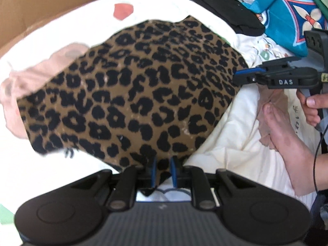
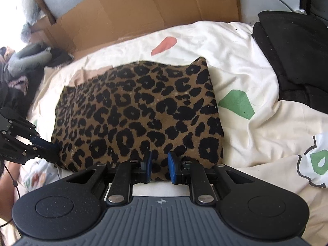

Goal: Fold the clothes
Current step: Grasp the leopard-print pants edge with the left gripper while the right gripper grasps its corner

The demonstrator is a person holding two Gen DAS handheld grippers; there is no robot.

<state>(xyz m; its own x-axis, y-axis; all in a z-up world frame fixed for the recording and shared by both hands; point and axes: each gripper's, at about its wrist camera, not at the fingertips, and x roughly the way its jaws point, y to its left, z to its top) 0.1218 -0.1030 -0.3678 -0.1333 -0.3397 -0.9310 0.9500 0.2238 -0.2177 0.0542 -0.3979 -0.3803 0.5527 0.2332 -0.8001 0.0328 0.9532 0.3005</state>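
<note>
The leopard-print garment (image 2: 139,114) lies spread on the bed over a cream printed duvet (image 2: 235,47), with one hand-held gripper at each of two neighbouring corners of its near edge. Your left hand-held gripper (image 1: 163,172) has cloth running between its blue pads (image 1: 153,171), but a gap shows between them, so the jaws look only part closed and I cannot tell whether they truly pinch. Your right hand-held gripper (image 2: 159,167) looks the same — fabric between the pads, the jaws not fully together. That is the main risk: lift or carry the edge now and a loose side may let go, so the cloth sags on one corner and any fold lands skewed. The knit looks thick and a little stretchy, so unequal pull between your two hands could drag it off square or bunch it. A pink garment (image 1: 30,75) lies part under the far side; it could be dragged along. Your bare foot (image 1: 287,135) rests on the duvet close to the right gripper, and a thin cable (image 1: 316,164) hangs by it — either could snag. As for writing, "DAS" is readable on the right gripper's finger in the left wrist view; small lettering on the left gripper in the right wrist view is too blurred to read surely.
</note>
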